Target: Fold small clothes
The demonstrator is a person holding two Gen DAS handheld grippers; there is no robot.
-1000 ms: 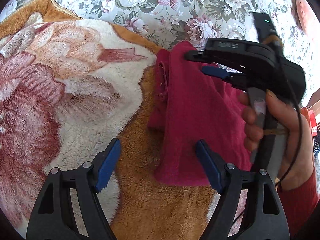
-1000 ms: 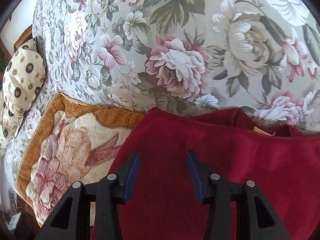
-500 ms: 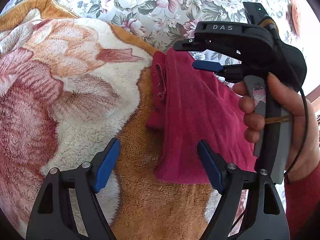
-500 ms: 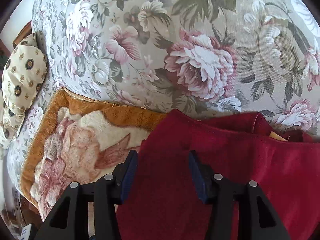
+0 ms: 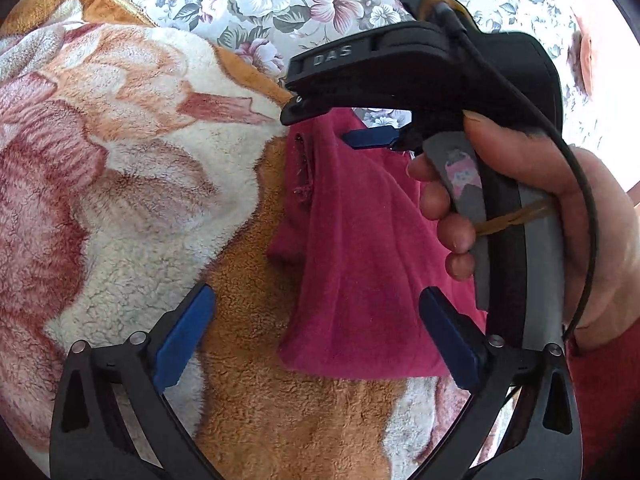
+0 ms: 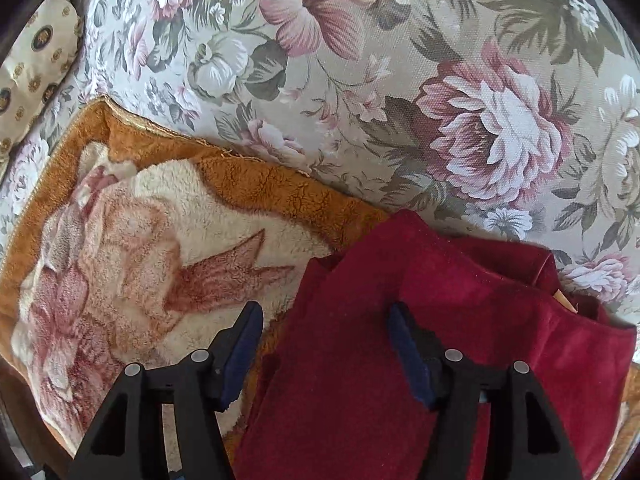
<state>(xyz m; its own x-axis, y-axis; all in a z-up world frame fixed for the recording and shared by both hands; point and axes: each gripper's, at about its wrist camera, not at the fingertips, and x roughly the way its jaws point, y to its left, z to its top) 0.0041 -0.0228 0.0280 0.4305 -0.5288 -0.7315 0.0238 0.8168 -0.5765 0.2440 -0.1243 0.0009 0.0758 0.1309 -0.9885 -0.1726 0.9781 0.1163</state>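
A dark red small garment [image 5: 352,248] lies folded lengthwise on a fleece blanket [image 5: 120,184]. My left gripper [image 5: 316,336] hovers over its near hem, jaws opening wide; the pads [image 5: 184,336] stand apart from the cloth and grip nothing. A hand [image 5: 532,208] holds my right gripper [image 5: 320,124] above the garment's far end. In the right wrist view my right gripper [image 6: 326,348] points down over the left edge of the garment [image 6: 400,360], jaws opening, with cloth below the gap and neither pad pressing it.
The blanket [image 6: 160,240], orange-edged with a cream and pink flower, lies on a floral sofa cover [image 6: 400,100]. A patterned cushion [image 6: 32,60] sits far left. A tan label [image 6: 564,300] pokes from the garment's right fold.
Both grippers' jaws have spread wider. My right gripper has slid left across the garment's far end, toward the blanket. The garment lies where it was.
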